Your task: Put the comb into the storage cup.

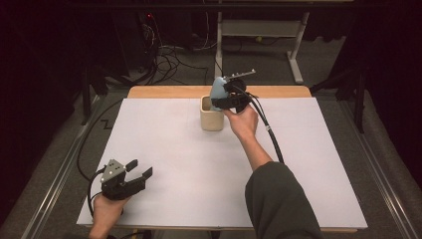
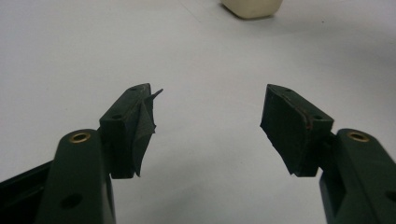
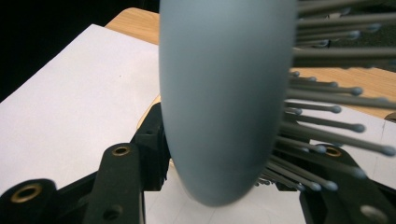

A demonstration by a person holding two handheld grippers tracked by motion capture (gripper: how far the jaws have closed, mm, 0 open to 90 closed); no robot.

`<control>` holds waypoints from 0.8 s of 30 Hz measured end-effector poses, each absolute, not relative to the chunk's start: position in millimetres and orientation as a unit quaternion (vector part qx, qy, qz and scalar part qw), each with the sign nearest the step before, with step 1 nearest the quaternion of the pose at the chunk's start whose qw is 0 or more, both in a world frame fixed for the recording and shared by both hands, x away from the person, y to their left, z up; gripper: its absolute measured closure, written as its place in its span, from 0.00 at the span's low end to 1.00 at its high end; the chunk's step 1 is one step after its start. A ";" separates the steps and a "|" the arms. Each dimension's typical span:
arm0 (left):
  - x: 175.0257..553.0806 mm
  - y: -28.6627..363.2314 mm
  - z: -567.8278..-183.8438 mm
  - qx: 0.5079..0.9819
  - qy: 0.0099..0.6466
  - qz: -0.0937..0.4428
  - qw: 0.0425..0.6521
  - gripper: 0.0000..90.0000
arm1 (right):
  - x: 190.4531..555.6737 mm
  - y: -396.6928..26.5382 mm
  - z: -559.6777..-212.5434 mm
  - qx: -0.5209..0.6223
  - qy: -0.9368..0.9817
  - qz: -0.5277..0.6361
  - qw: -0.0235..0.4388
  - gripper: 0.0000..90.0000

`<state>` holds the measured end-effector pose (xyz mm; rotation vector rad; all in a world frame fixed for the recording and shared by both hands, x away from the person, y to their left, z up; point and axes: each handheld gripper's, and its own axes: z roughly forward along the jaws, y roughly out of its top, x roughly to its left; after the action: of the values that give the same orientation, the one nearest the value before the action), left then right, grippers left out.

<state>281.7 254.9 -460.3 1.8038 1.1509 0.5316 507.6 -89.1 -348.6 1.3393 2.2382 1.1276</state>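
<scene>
Right tool (image 1: 226, 97) clamped on blue hairbrush (image 1: 217, 89) above cream cup (image 1: 211, 119); left tool (image 1: 138, 170) wide open, empty.

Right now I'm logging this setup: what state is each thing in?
Hairbrush: clamped in the right gripper, held above the cup, bristles sideways.
Cup: upright on the white sheet.
Left gripper: open, holding nothing, low over the sheet.

table: wood table (image 1: 164, 91), edge showing at the far side
cover: white sheet (image 1: 199, 169) over it
on sheet: cream cup (image 1: 211, 118)
</scene>
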 end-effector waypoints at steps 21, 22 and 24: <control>282.0 253.6 -460.7 0.732 0.463 0.215 0.451 0.39 | 503.6 -94.3 -343.3 0.460 0.780 0.397 0.151 0.46; 282.0 253.5 -460.6 0.732 0.463 0.214 0.451 0.39 | 503.6 -94.4 -343.5 0.459 0.781 0.396 0.149 0.45; 281.8 253.4 -460.5 0.732 0.463 0.215 0.451 0.39 | 503.2 -94.2 -343.9 0.459 0.782 0.395 0.147 0.46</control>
<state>281.8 253.4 -460.5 1.8083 1.1443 0.5313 503.2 -94.2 -343.9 1.3218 2.2505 1.1367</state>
